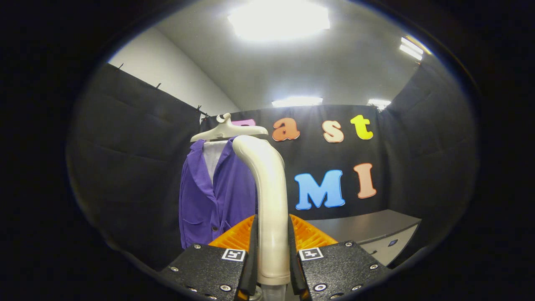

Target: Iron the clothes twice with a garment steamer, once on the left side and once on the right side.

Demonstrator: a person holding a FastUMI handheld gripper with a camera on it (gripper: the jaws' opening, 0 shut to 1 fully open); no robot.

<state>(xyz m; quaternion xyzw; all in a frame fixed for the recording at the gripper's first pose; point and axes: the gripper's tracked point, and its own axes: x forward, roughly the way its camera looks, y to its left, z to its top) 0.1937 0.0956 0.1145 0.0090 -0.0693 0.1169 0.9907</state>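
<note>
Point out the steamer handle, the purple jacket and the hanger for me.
steamer handle [271,200]: gripper view, mid shaft, clamped between the fingers.
purple jacket [200,200]: gripper view, front panel left of the handle.
hanger [221,131]: gripper view, pale shoulder bar above the collar.

Steamer handle [271,196] clamped between both fingers [252,251] of the gripper [272,255], purple jacket [215,192] beyond on hanger [228,129].

The steamer [271,200] rises between the gripper [272,255] fingers, both pressed on its handle; its head bends away, so its face cannot be seen, and its lower end runs out of view. It covers part of the purple jacket [209,196] — the right side and the hem stay hidden. The hanger [228,130] hook is too small to make out.
</note>
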